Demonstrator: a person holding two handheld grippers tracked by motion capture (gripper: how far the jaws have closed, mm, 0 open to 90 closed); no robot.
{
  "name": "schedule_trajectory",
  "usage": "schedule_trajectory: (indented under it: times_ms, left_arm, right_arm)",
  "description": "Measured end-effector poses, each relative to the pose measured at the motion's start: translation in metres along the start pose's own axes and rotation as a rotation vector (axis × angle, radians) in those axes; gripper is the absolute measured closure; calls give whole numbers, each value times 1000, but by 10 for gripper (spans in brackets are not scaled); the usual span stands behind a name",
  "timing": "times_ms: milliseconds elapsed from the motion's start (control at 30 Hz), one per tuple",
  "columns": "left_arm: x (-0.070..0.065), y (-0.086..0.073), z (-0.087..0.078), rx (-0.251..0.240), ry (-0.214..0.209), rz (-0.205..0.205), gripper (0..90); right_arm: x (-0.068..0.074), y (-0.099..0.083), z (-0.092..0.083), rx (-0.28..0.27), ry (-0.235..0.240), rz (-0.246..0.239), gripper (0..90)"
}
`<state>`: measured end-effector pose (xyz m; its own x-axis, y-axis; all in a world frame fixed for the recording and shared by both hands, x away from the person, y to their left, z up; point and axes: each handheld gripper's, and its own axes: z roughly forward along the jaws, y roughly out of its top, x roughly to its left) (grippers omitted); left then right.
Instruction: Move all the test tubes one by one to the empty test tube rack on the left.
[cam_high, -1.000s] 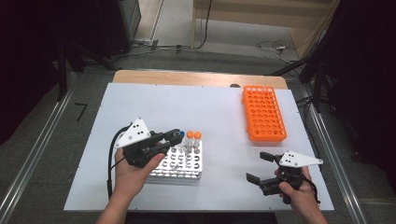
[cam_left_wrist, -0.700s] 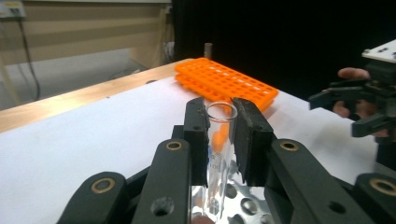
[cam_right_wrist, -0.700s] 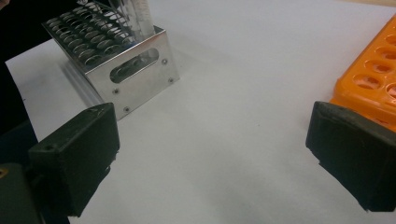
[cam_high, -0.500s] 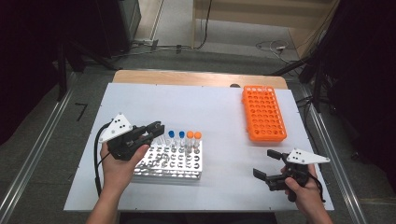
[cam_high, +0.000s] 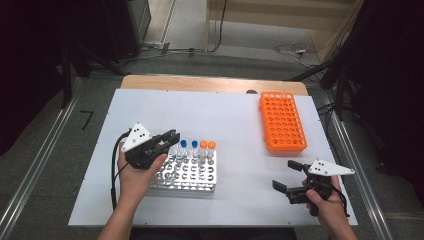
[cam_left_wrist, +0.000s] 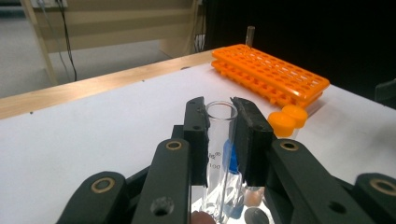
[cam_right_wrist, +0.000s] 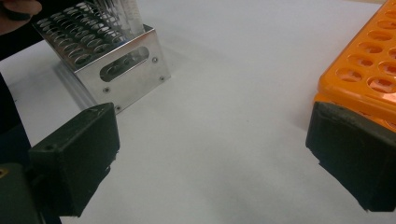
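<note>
My left gripper (cam_high: 171, 138) is shut on a clear, uncapped glass test tube (cam_left_wrist: 218, 140), held upright just below its rim. It hangs over the back left corner of a shiny metal tube rack (cam_high: 186, 183). In the rack's back row stand two blue-capped tubes (cam_high: 189, 146) and two orange-capped tubes (cam_high: 207, 146); the orange caps (cam_left_wrist: 287, 119) show just beyond my left jaws. My right gripper (cam_high: 289, 176) is open with nothing between its jaws, low over the table at the front right. Its view has the metal rack (cam_right_wrist: 126, 60) at one side and the orange rack (cam_right_wrist: 369, 70) at the other.
An empty orange plastic tube rack (cam_high: 282, 120) lies at the back right of the white table top (cam_high: 200, 107). A wooden strip runs along the table's far edge. Bare table lies between the two racks.
My left gripper pulled back to the left from over the metal rack, then sank a little toward its back left corner. The right hand has hardly moved.
</note>
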<state>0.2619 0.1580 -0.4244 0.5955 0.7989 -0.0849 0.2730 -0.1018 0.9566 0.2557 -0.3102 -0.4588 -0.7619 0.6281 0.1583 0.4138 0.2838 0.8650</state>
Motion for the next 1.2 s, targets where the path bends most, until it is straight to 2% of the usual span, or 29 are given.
schedule_trajectory:
  times_ms: [200,767,833,967,1133,1200]
  left_arm:
    - [-2,-4,6,42,15,21,764]
    - [0,-5,4,46,-21,-22,719]
    - [0,-5,3,45,-25,-27,688]
    - [-1,-4,-2,45,-38,-50,570]
    - [4,-6,-13,26,-64,-117,361]
    - [6,-8,-17,29,-72,-131,282]
  right_arm:
    - [-1,0,0,0,-2,-2,15]
    - [-1,-1,1,3,-1,-4,15]
    - [-1,-1,1,-5,-4,-3,16]
    - [-2,2,0,-18,-21,2,17]
    - [-8,12,2,-47,-39,19,20]
    - [-13,17,4,-56,-54,25,21]
